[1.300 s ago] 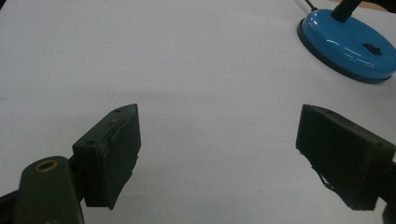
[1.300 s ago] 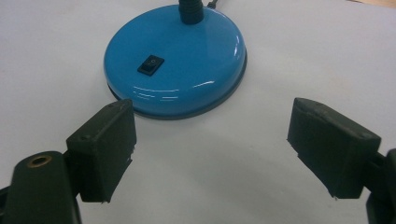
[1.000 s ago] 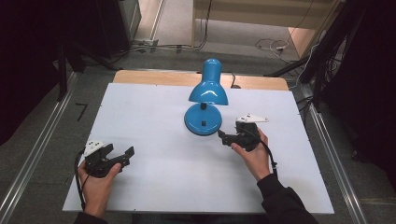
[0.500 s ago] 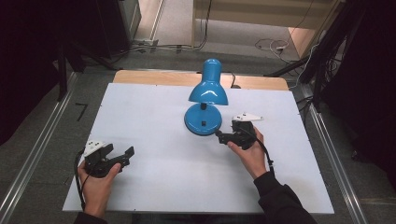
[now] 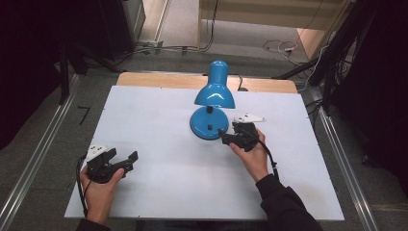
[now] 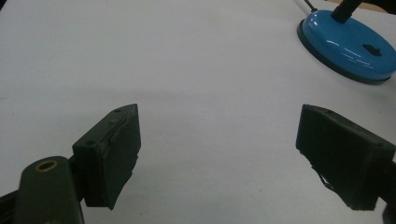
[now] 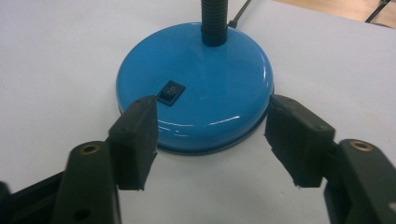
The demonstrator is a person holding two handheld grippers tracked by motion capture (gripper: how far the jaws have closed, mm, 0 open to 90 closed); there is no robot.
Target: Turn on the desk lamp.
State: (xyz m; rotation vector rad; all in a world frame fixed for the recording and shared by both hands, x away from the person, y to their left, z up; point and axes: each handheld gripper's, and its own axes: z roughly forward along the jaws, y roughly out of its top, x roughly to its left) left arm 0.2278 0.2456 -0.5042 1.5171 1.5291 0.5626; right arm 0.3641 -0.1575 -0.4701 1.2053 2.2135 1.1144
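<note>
A blue desk lamp (image 5: 213,103) stands upright near the far middle of the white counter (image 5: 159,120). Its round base (image 7: 196,79) rests flat on the counter, a black rocker switch (image 7: 171,92) is set into the top of the base on the near side, and a black ribbed neck (image 7: 214,21) rises from the rear of the base. The shade (image 5: 214,91) hangs over the base with its opening facing down; the lamp's long axis is vertical. The right claw (image 5: 226,139), held in the person's right hand (image 5: 251,154), sits just beside the near right edge of the base, pointing toward it; its jaws are spread wide, one jaw tip overlapping the base rim close to the switch and the other just off the rim, with nothing gripped. The left claw (image 5: 127,161), held in the left hand (image 5: 98,185), lies well apart from the lamp at the near left of the counter, its jaws also spread wide and empty, aimed toward the base (image 6: 348,44).
</note>
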